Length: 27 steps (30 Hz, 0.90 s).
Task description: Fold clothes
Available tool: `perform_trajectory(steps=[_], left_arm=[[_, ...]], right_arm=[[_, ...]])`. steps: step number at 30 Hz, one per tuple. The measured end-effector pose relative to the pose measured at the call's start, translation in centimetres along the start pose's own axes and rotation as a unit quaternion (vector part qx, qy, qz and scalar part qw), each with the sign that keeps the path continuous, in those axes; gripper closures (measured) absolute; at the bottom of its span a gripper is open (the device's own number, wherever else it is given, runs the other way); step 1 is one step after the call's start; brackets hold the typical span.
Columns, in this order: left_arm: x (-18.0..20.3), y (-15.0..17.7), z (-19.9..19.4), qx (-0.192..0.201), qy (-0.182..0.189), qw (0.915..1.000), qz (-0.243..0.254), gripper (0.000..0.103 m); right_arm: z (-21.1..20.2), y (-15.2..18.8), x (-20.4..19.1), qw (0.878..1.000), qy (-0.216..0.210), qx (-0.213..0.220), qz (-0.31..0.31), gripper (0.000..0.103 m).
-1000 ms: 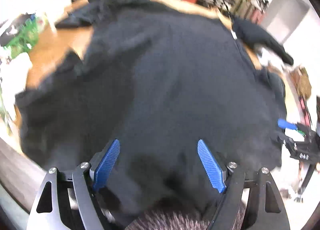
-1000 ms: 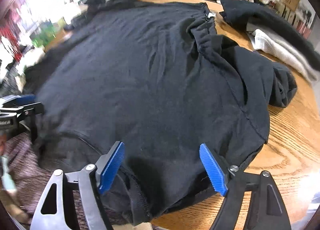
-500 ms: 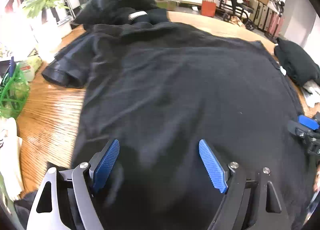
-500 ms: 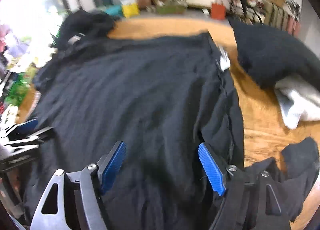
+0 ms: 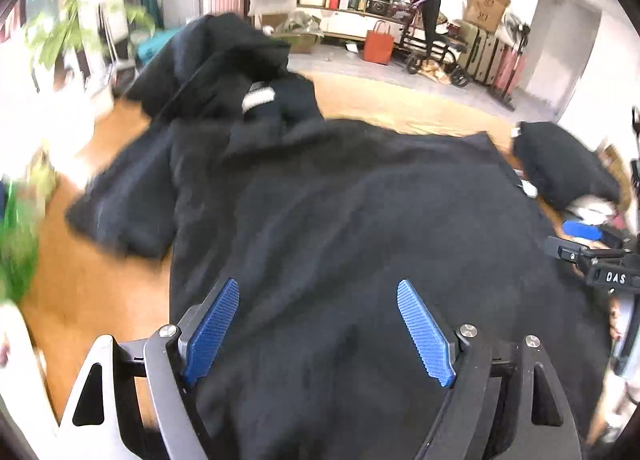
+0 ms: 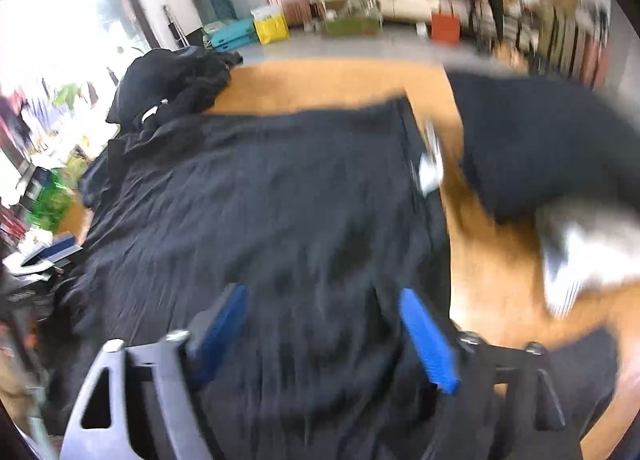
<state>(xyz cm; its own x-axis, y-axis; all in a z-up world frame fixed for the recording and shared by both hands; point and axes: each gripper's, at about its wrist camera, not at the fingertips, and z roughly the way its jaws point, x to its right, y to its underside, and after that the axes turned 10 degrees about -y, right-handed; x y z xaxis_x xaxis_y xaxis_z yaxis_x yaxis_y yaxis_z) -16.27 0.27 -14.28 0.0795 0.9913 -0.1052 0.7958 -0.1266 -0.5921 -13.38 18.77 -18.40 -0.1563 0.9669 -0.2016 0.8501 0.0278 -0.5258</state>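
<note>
**The big black shirt lies right under both my grippers**

Left wrist view: My left gripper point(image 5: 318, 324) points down at the black shirt point(image 5: 360, 220). Its two blue pads are spread wide and nothing is pinched between them. The cloth just lies flat below them. The shirt is spread on the wooden table point(image 5: 92, 300) and runs away from me, with its collar end far off by a pile of dark clothes point(image 5: 216, 60). One short sleeve point(image 5: 124, 204) sticks out to the left, past my left pad. This gripper is the nearer one to that sleeve and to the left edge of the shirt. My right gripper point(image 5: 592, 256) peeks in at the far right side, over the shirt's other side.

Right wrist view: This picture is blurry. My right gripper point(image 6: 324, 332) has just been opening, and its blue pads stand wide apart with only flat shirt point(image 6: 280, 200) under them, not pinched. The right edge of the shirt runs straight away from me, just past my right pad, with bare table point(image 6: 492, 280) beside it. A small white tag point(image 6: 430, 172) sits on that edge. A dark folded thing point(image 6: 540, 140) and a white cloth point(image 6: 580, 256) lie farther right. I think each gripper should take its own side.
</note>
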Motion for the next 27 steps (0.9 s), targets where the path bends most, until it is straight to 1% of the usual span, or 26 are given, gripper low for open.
perform_trajectory(steps=[1, 2, 4, 5, 6, 9, 10, 12, 15, 18, 20, 21, 22, 24, 27], left_arm=[[0.5, -0.7, 1.2, -0.008, -0.011, 0.9999, 0.001, 0.020], [0.9, -1.6, 2.6, -0.014, -0.015, 0.9998, -0.003, 0.020], [0.8, -2.5, 4.3, -0.019, -0.021, 0.9995, -0.016, 0.020], [0.6, -2.9, 5.0, -0.022, -0.027, 0.9991, -0.023, 0.020], [0.3, -3.3, 5.8, -0.025, -0.033, 0.9987, -0.029, 0.020], [-1.6, -4.0, 7.2, -0.017, -0.061, 0.9969, -0.046, 0.019], [-2.5, -4.3, 7.5, -0.016, -0.063, 0.9963, -0.056, 0.019], [-3.5, -4.6, 8.0, -0.017, -0.055, 0.9961, -0.067, 0.016], [-3.9, -5.3, 8.7, -0.031, -0.055, 0.9961, -0.061, 0.013], [-4.0, -5.4, 8.4, -0.050, -0.047, 0.9951, -0.071, 0.013], [-4.2, -4.4, 6.8, -0.056, -0.034, 0.9939, -0.088, 0.013], [-4.0, -3.6, 5.3, -0.051, -0.025, 0.9938, -0.096, 0.013], [-3.9, -2.6, 4.0, -0.047, -0.017, 0.9938, -0.099, 0.013], [-3.6, -0.3, 1.5, -0.043, -0.002, 0.9940, -0.101, 0.013], [-2.1, 3.1, -1.5, -0.055, 0.006, 0.9950, -0.082, 0.013]], right_arm=[[1.4, -1.0, -0.4, 1.000, 0.014, -0.006, -0.006, 0.017], [2.9, -1.8, -0.6, 1.000, 0.021, -0.015, -0.004, 0.019], [5.4, -3.2, -0.6, 0.999, 0.013, -0.029, 0.010, 0.022], [6.3, -3.7, -0.5, 0.999, 0.009, -0.031, 0.019, 0.021], [6.9, -4.3, -0.4, 0.999, 0.014, -0.024, 0.022, 0.017], [7.9, -5.7, 0.3, 0.999, 0.032, -0.023, 0.031, 0.015], [8.0, -6.2, 0.9, 0.998, 0.034, -0.024, 0.036, 0.014], [8.2, -7.1, 2.4, 0.998, 0.041, -0.026, 0.050, 0.014], [8.1, -8.3, 4.4, 0.996, 0.019, -0.026, 0.086, 0.010], [8.2, -8.9, 4.9, 0.994, 0.017, -0.036, 0.098, 0.009], [7.8, -8.6, 4.6, 0.994, 0.022, -0.044, 0.096, 0.016], [6.9, -7.9, 4.5, 0.994, 0.014, -0.038, 0.101, 0.022], [5.9, -7.2, 4.3, 0.994, 0.003, -0.029, 0.108, 0.022], [3.5, -4.4, 3.7, 0.995, -0.007, -0.015, 0.100, 0.020], [-0.2, 0.2, 2.6, 0.996, -0.018, 0.003, 0.083, 0.018]])
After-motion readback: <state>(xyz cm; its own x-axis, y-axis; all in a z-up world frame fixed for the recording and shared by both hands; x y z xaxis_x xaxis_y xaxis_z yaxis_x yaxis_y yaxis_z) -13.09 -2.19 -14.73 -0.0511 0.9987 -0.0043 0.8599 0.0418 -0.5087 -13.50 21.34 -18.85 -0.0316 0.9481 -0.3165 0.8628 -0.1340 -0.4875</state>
